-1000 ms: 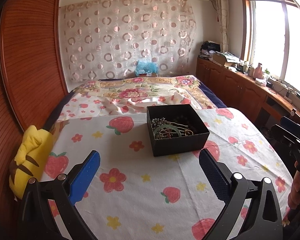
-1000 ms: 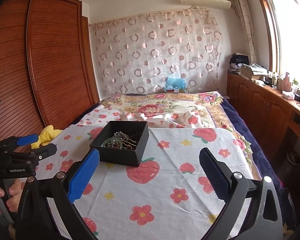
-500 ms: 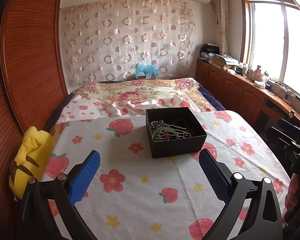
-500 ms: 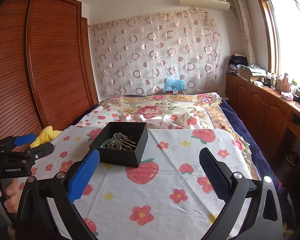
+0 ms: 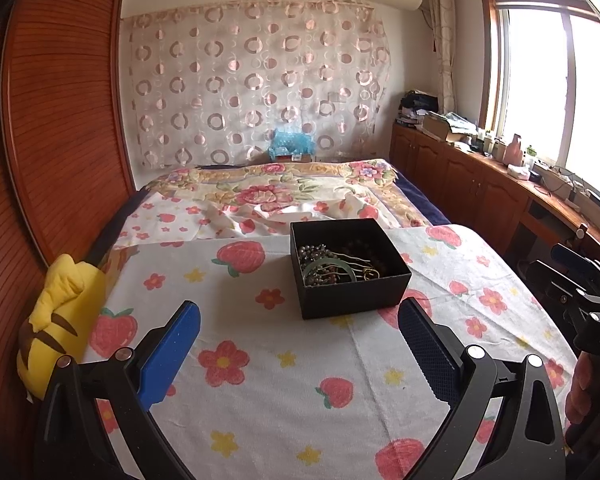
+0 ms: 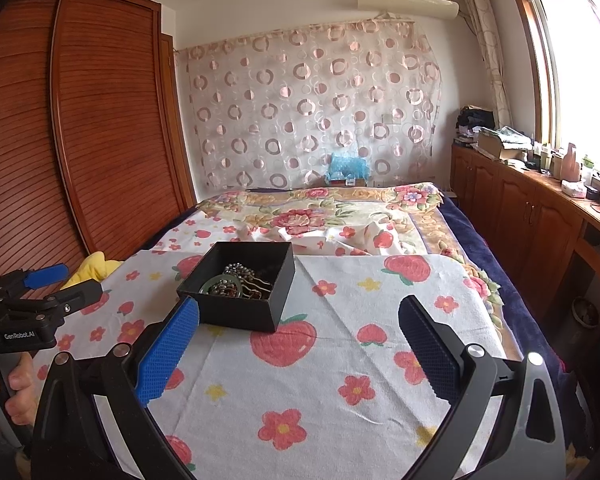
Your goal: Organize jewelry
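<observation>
A black open box (image 5: 356,296) (image 6: 240,308) sits on a white cloth with strawberries and flowers (image 5: 284,360) (image 6: 340,352). Inside lies a tangle of jewelry (image 5: 332,268) (image 6: 236,284): dark bead strands, a green bangle and gold-coloured pieces. My left gripper (image 5: 298,334) is open, hovering near the box's front side with nothing between its blue pads. My right gripper (image 6: 298,334) is open too, with the box ahead and to the left, its left pad close to the box's near corner. Each gripper also shows at the edge of the other's view.
A yellow plush toy (image 5: 56,320) lies at the cloth's left edge against a wooden wardrobe (image 5: 52,120). Behind the cloth a floral blanket (image 5: 272,196) covers the bed. Wooden cabinets (image 5: 480,192) with clutter run under the window on the right. A hand (image 6: 16,388) holds the left gripper's handle.
Both grippers have eased back and tilted up slightly, so the box sits a little lower in the right wrist view. Both stay open; the box has not moved.
</observation>
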`<state>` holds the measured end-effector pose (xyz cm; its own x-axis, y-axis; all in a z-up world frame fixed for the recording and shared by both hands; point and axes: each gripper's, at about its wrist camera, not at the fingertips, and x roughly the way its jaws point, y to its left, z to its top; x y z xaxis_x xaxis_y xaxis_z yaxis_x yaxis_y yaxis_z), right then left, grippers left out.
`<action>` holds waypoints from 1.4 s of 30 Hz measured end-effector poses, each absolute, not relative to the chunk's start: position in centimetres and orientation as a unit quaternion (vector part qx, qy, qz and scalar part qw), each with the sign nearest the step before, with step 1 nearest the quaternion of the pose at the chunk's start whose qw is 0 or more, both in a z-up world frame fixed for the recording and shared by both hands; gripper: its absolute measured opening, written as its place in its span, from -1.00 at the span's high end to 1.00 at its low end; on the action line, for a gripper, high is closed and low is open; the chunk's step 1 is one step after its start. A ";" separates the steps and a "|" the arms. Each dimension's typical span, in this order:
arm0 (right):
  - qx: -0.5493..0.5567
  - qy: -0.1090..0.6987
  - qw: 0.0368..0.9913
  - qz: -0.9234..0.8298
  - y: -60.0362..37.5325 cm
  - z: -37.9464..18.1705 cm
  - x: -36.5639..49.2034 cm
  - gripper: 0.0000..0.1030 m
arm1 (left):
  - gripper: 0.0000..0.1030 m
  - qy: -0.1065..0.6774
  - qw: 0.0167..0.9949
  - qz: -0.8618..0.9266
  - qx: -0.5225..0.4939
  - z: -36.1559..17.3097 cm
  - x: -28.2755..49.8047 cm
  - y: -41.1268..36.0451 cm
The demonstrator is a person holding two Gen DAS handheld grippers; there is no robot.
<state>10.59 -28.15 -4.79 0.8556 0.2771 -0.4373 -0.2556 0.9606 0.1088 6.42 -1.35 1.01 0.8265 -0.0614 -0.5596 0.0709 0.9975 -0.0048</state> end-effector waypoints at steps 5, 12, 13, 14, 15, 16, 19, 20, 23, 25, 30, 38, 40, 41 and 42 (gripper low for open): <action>0.023 0.230 0.963 0.138 -28.1 -4.8 10.6 -0.95 | -0.86 0.293 0.956 -0.035 0.009 1.0 6.4 -1.4; 0.022 0.230 0.963 0.138 -28.1 -4.8 10.6 -0.95 | -0.86 0.291 0.956 -0.037 0.008 1.0 6.4 -1.4; 0.023 0.230 0.963 0.138 -28.1 -4.8 10.6 -0.95 | -0.86 0.290 0.956 -0.038 0.008 1.2 6.4 -1.5; 0.024 0.230 0.963 0.138 -28.1 -4.8 10.6 -0.95 | -0.86 0.289 0.956 -0.039 0.008 1.4 6.3 -1.6; 0.024 0.231 0.963 0.139 -28.1 -4.8 10.6 -0.95 | -0.86 0.288 0.957 -0.039 0.008 1.6 6.2 -1.7; 0.024 0.230 0.963 0.139 -28.1 -4.8 10.6 -0.95 | -0.86 0.287 0.957 -0.040 0.008 1.7 6.3 -1.8; 0.023 0.230 0.963 0.139 -28.1 -4.8 10.6 -0.95 | -0.86 0.284 0.958 -0.042 0.009 2.1 6.2 -2.2; 0.023 0.230 0.963 0.138 -28.1 -4.8 10.6 -0.95 | -0.86 0.284 0.958 -0.042 0.009 2.2 6.3 -2.4; 0.023 0.230 0.963 0.138 -28.1 -4.8 10.6 -0.95 | -0.86 0.283 0.958 -0.042 0.009 2.2 6.3 -2.5; 0.023 0.230 0.963 0.138 -28.1 -4.8 10.6 -0.95 | -0.86 0.283 0.958 -0.042 0.009 2.1 6.3 -2.4; 0.023 0.229 0.963 0.138 -27.9 -4.8 10.6 -0.95 | -0.86 0.283 0.958 -0.042 0.008 2.0 6.2 -2.4; 0.023 0.229 0.963 0.138 -27.9 -4.8 10.6 -0.95 | -0.86 0.283 0.958 -0.041 0.008 2.1 6.3 -2.4; 0.023 0.229 0.963 0.139 -27.9 -4.9 10.6 -0.95 | -0.86 0.283 0.958 -0.041 0.008 1.9 6.1 -2.2; 0.022 0.229 0.963 0.138 -27.9 -4.9 10.6 -0.95 | -0.86 0.283 0.958 -0.041 0.008 1.9 6.1 -2.2; 0.023 0.229 0.963 0.138 -27.9 -4.9 10.6 -0.95 | -0.86 0.282 0.958 -0.040 0.009 1.9 6.1 -2.2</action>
